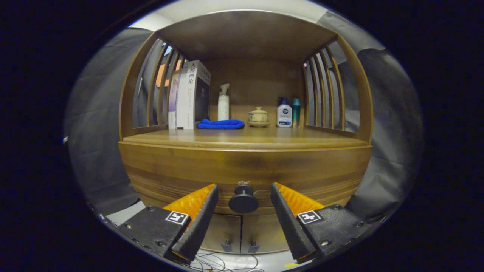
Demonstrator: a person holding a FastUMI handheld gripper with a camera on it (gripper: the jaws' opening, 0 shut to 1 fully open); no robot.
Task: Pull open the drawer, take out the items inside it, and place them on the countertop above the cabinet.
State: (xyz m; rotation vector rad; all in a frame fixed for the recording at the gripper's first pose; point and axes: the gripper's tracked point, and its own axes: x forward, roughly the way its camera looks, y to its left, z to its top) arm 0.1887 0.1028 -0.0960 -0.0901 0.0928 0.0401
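A wooden cabinet [245, 166] is standing square ahead of the gripper, its slatted sides and roof enclosing an open shelf whose floor is serving as the countertop [245, 140]. Below that, the drawer [181, 172] is sitting fully closed, its curved front running across the cabinet's width, so whatever is lying inside cannot be told. Beneath it, two small cabinet doors [242, 234] are meeting at the middle, each carrying a little handle. At the back of the countertop, a few books [191, 94] are standing upright on the left, with a folded blue cloth [221, 124] lying just beside them and a white spray bottle [223, 102] standing behind the cloth. Further right, a small lidded cup on a saucer [258, 116] is sitting, then a white and blue lotion bottle [284, 112] touching or nearly touching a slim teal bottle [296, 111]. The gripper [244, 189] is hanging wide open and gripping nothing, its fingers [202, 215] flanking the dark round drawer knob [243, 200], which is lying between them with a gap on either side.
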